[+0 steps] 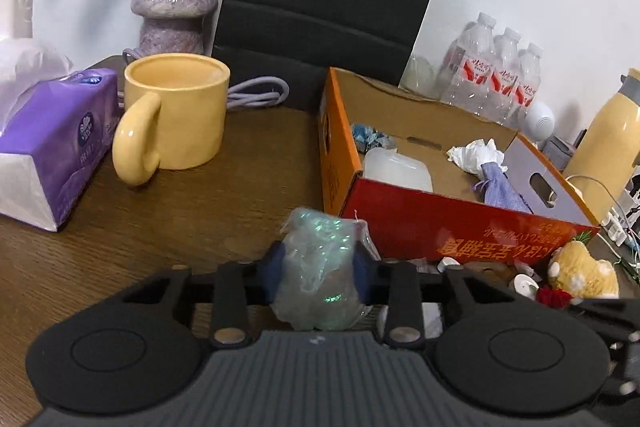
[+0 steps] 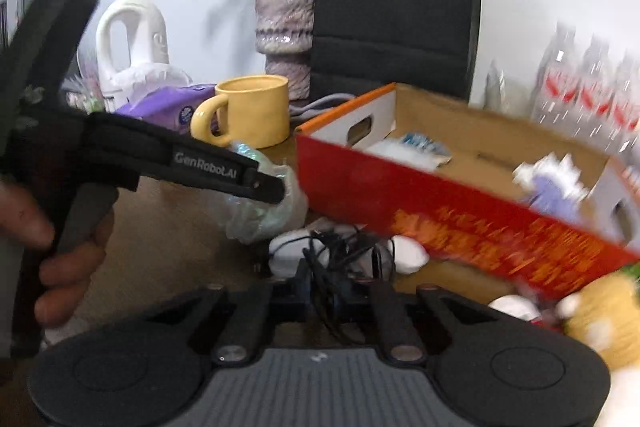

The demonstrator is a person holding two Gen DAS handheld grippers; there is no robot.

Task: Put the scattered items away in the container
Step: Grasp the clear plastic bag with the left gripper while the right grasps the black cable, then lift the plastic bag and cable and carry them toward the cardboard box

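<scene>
Nearest the lens, ribbed grey housing and black arms of the left gripper point(image 1: 318, 273), blue pads pinched on a crinkled, iridescent plastic bag point(image 1: 318, 267) held above the brown wood-grain table point(image 1: 120, 247), just beside the box's near corner. Beyond, open red-and-orange cardboard box point(image 1: 440, 227) holding a translucent plastic tub point(image 1: 394, 169), purple cloth pouch point(image 1: 500, 183), crumpled white tissue point(image 1: 476, 153), blue-white wrapper point(image 1: 368, 135). Left of that, purple tissue pack point(image 1: 56, 143), glossy yellow mug point(image 1: 176, 111). On the right-wrist view, right gripper point(image 2: 324, 289) closed narrow on a tangled black cable point(image 2: 332, 259); motion-blurred.
</scene>
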